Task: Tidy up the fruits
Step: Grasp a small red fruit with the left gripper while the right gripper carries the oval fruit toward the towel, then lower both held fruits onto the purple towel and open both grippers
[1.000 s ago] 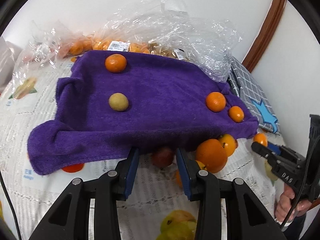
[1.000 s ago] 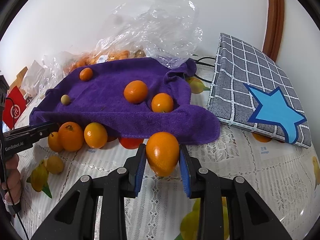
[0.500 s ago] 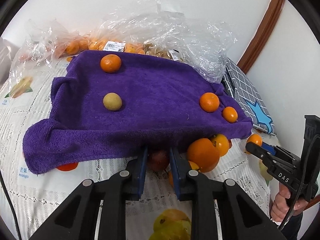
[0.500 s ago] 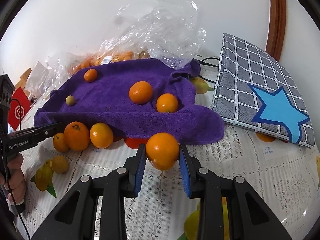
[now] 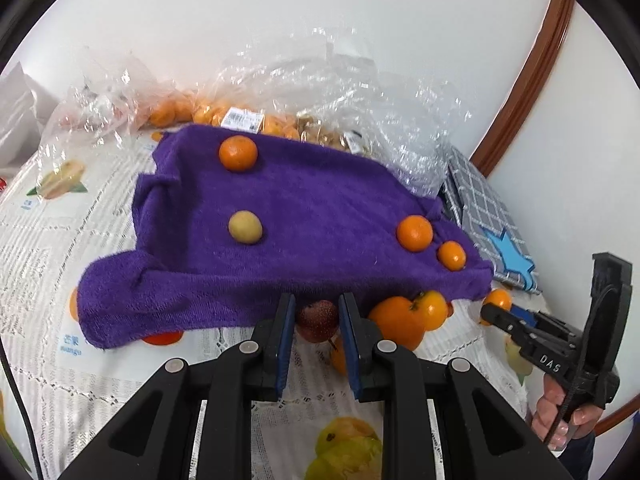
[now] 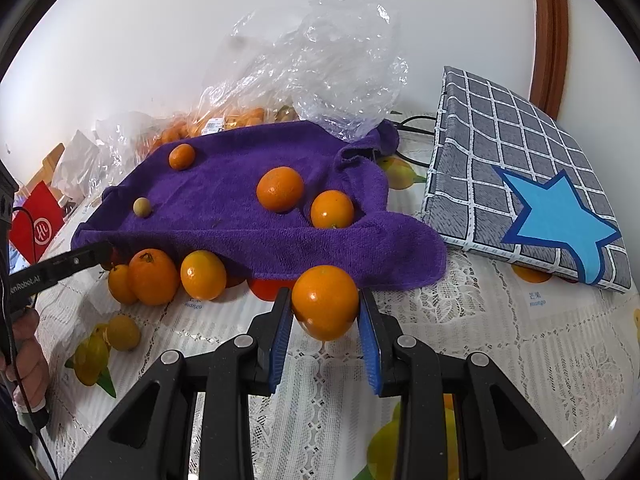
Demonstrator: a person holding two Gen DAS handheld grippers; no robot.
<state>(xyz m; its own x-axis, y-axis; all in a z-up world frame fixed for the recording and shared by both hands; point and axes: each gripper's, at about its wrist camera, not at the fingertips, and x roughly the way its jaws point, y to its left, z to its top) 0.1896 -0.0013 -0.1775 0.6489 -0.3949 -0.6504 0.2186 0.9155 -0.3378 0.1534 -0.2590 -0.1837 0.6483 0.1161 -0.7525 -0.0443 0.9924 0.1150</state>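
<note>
A purple towel [image 5: 304,216] lies on the table with three oranges and a small yellow-green fruit [image 5: 245,227] on it. My left gripper [image 5: 317,320] is shut on a small dark red fruit [image 5: 318,320] at the towel's front edge. My right gripper [image 6: 325,308] is shut on an orange [image 6: 325,302] and holds it above the tablecloth just in front of the towel [image 6: 256,216]. Loose oranges [image 6: 154,277] lie along the towel's front edge. The right gripper also shows in the left wrist view [image 5: 496,314].
A grey checked pouch with a blue star [image 6: 528,196] lies to the right of the towel. Clear plastic bags of fruit [image 5: 248,120] sit behind it by the wall. The lace tablecloth [image 6: 500,340] has printed fruit pictures. A red card [image 6: 38,228] is at far left.
My left gripper moved forward and closed on the dark red fruit at the towel's edge. My right gripper lifted the orange slightly and holds it near the towel's front.
</note>
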